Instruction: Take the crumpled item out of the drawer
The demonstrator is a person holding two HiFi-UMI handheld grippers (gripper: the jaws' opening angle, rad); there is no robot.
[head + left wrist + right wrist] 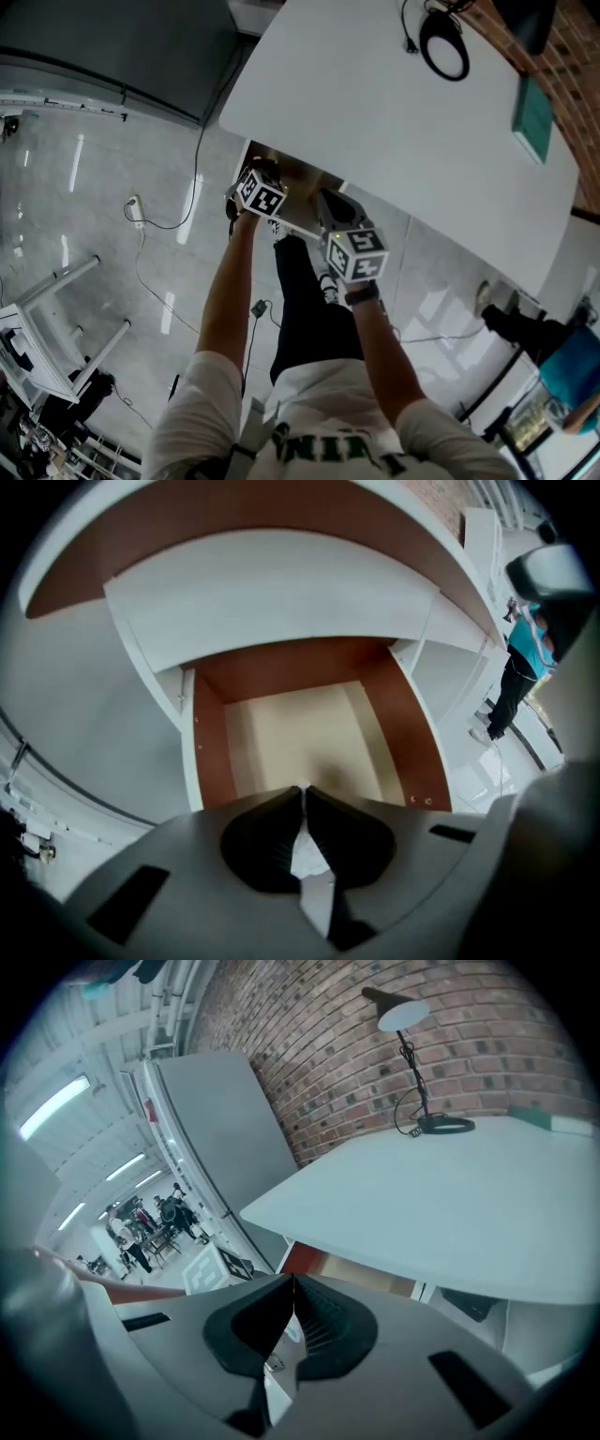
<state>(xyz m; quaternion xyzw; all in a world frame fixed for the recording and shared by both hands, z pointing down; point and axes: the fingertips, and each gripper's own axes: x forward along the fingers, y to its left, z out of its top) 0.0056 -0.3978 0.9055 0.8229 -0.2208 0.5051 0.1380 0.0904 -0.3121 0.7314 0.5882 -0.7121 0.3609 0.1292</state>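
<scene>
Under the white desk (394, 141) edge, the drawer (211, 752) stands pulled out, brown walls close on either side, clear room above its tan bottom. My left gripper (301, 793) hangs over the front end, fingers pressed nearly together on the crumpled item (307, 857), a white scrap pinched between the pads. My right gripper (290, 1283) sits alongside, jaws together, empty.

Probably an open-plan office or lab: white desk (394, 131), desk lamp (403, 1016), brick wall (309, 1044), strip lights (52, 1105), people (155, 1222) far left.
</scene>
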